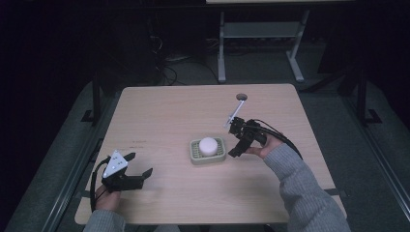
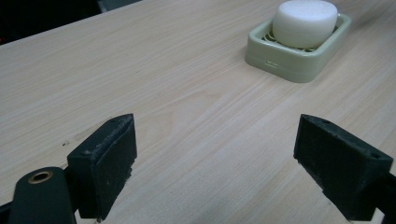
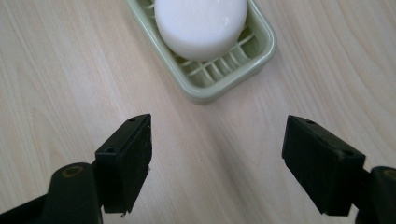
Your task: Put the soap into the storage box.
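Note:
A round white bar of soap (image 1: 208,144) lies in a pale green slatted soap dish (image 1: 195,155) near the middle of the wooden table. My right gripper (image 1: 233,140) hovers just right of the dish, open and holding nothing. In the right gripper view the dish (image 3: 224,77) and soap (image 3: 201,23) lie just ahead of the open right gripper (image 3: 219,154). My left gripper (image 1: 139,163) rests low at the table's front left, open, well apart from the dish. The left gripper view has the open left gripper (image 2: 217,154) over bare wood, with the dish (image 2: 299,63) and soap (image 2: 306,23) at upper right.
The light wood table (image 1: 159,116) has a round cable hole (image 1: 241,97) near its far edge. A metal desk frame (image 1: 261,34) stands on the dark floor beyond. Bare tabletop lies between my left gripper and the dish.

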The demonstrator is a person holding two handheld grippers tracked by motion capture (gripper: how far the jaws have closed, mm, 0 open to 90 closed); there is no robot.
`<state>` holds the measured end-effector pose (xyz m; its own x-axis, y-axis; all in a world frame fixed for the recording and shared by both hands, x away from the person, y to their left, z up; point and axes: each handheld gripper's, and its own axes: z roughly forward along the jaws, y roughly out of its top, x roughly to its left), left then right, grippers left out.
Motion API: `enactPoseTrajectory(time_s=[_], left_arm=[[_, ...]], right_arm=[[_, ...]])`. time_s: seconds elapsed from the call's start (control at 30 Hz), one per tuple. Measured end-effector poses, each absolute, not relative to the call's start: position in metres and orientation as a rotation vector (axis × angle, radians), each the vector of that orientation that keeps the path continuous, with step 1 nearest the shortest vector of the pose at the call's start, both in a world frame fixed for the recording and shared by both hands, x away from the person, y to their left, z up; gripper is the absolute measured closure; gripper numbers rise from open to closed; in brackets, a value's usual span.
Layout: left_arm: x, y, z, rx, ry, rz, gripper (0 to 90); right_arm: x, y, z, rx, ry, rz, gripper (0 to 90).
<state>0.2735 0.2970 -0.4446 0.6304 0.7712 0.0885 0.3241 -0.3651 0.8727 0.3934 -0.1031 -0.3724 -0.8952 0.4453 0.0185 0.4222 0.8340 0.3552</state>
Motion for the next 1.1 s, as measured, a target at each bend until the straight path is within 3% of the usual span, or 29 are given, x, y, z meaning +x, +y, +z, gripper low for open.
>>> enactPoseTrajectory(time_s=[1.1], left_arm=[[0.273, 0.297, -0.445, 1.956, 0.865, 0.626, 12.8]], right_arm=[[0.374, -0.143, -0.394, 0.788, 2.952, 0.529, 24.1]])
